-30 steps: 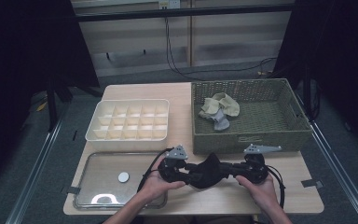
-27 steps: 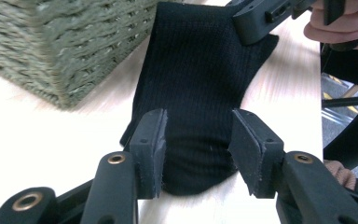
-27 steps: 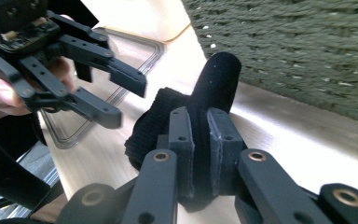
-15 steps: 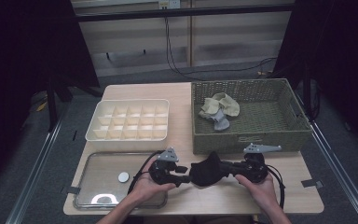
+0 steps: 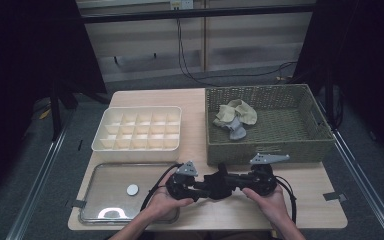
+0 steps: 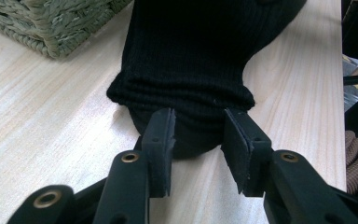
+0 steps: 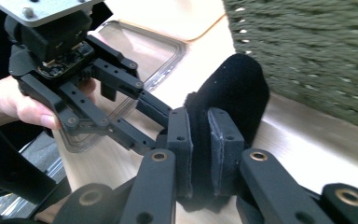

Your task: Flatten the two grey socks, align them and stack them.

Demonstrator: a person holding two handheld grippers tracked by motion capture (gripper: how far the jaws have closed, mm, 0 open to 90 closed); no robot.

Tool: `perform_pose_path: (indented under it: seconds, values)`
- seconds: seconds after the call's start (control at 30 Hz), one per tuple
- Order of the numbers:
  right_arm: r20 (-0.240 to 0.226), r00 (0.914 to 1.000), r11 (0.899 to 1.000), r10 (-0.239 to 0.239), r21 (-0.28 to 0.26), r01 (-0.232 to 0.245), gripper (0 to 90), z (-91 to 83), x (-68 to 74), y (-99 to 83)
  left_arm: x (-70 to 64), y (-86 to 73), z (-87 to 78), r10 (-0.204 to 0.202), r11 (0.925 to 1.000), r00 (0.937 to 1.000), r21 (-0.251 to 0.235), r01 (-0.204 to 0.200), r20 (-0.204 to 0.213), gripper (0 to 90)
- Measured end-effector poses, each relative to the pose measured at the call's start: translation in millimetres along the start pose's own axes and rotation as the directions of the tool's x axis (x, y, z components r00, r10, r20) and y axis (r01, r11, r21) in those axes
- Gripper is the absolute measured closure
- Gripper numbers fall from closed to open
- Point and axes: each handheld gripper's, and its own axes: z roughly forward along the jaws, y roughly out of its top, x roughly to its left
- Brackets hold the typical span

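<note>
The left tool (image 5: 199, 184) sits at the near edge of the surface (image 5: 200, 125), just right of the clear tray (image 5: 105, 197). A second ago it was a bit closer to the basket; half a second ago it had slid to the left, toward the tray. Now it is back nearer the middle, and the two tools are close together again. In the left gripper view its jaws stand a little apart with the end of the black sock (image 6: 186, 70) between them. The sock fills the gap, so this tool is gripping the sock.

The black sock (image 5: 220, 181) lies between the two tools, low over the surface, just in front of the basket's near wall. Half a second ago it looked pulled longer; now it is bunched up shorter.

The right tool (image 5: 241, 182) is just right of the sock. It has hardly moved. In the right gripper view its jaws are squeezed tight on a fold of the sock (image 7: 233, 93), with the left tool (image 7: 165, 119) facing it from the other side.

Behind both tools stands the green woven basket (image 5: 270, 147), with some pale socks (image 5: 235, 116) inside. Behind the left tool is the white box (image 5: 137, 145) with many small spaces.
</note>
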Motion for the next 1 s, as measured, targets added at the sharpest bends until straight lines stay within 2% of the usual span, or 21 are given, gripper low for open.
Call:
perform_pose_path:
  seconds: [0.07,0.33,0.37,0.47,0.67,0.9,0.97,1.0]
  values:
    - [-0.007,1.0000,1.000,-0.004,0.008,0.004,80.3,3.9,2.8,0.7,0.3,-0.6,1.6,-0.006,0.9999,1.0000,-0.016,0.006,0.005,63.0]
    - [-0.023,0.9996,0.999,-0.019,0.050,0.021,80.0,18.4,11.7,6.3,0.8,-0.1,2.3,-0.010,1.0000,0.9999,-0.001,0.010,0.008,64.5]
    - [-0.025,0.9995,0.998,-0.018,0.059,0.019,80.0,20.0,13.0,7.7,0.6,-0.5,3.3,-0.015,0.9998,0.9998,-0.010,0.015,0.011,64.6]
    - [-0.035,0.9990,0.997,-0.028,0.072,0.030,79.9,26.8,15.5,10.4,0.3,-0.1,3.3,-0.006,1.0000,0.9999,0.005,0.006,0.009,65.2]
    - [-0.048,0.9985,0.995,-0.026,0.090,0.031,79.9,36.8,17.5,6.3,-0.1,-0.3,3.6,-0.004,1.0000,1.0000,0.009,0.004,0.007,65.6]
    - [-0.049,0.9982,0.993,-0.034,0.114,0.040,79.9,39.7,18.5,0.7,0.5,-4.2,3.1,-0.003,0.9999,0.9999,0.015,0.003,0.012,66.1]
    - [-0.047,0.9982,0.991,-0.038,0.124,0.043,79.9,40.0,18.9,-1.9,-0.3,-4.1,1.6,-0.003,0.9995,1.0000,0.032,0.003,0.007,66.1]
    - [-0.050,0.9980,0.991,-0.039,0.127,0.045,80.0,39.9,18.8,-3.0,-0.9,-4.4,2.1,-0.008,0.9997,1.0000,0.021,0.008,0.003,66.1]
